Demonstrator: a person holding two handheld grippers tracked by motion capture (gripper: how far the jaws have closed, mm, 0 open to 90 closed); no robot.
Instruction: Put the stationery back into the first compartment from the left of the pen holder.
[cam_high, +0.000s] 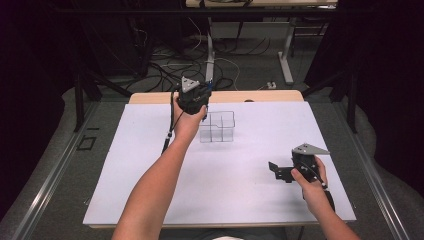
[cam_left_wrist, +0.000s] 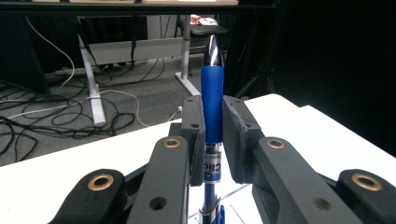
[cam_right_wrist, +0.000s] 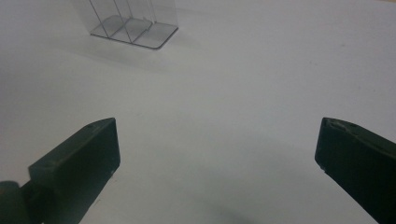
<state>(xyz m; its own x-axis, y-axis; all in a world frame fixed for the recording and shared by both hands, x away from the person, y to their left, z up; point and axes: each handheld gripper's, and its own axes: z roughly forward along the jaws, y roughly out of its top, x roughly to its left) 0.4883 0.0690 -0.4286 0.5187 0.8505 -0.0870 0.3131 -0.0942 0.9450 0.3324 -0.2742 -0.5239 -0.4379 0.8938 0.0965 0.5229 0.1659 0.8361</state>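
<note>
Pen (cam_left_wrist: 212, 100), blue-gripped and standing upright, is sitting clamped between the 2 black jaws of my left tongs (cam_left_wrist: 212, 135), which are pressing shut on its barrel just below the rubber grip; its tip is pointing up and its clip end is hanging down below the jaws. In the high view I am holding those left tongs (cam_high: 196, 97) near the far edge of the white worktop (cam_high: 150, 165), just beside and above the left rear corner of the clear organizer (cam_high: 217, 126), a small see-through box split into compartments. I am judging that I am in the carrying-and-lining-up step: the pen is held, but it is not yet inside any compartment, and I cannot tell which one sits directly beneath it.

My right tongs (cam_high: 281, 171) are resting low on the near right part of the worktop, well apart from the organizer. Their jaws are standing wide open around bare worktop, gripping nothing, and in the right gripper view the organizer (cam_right_wrist: 135, 23) is showing farther off.

Next, as I am reading it, I am needing to centre the lower end over 1 compartment, keep the pen upright, sink it past the thin walls without nudging the light box, and only then loosen my grip.
</note>
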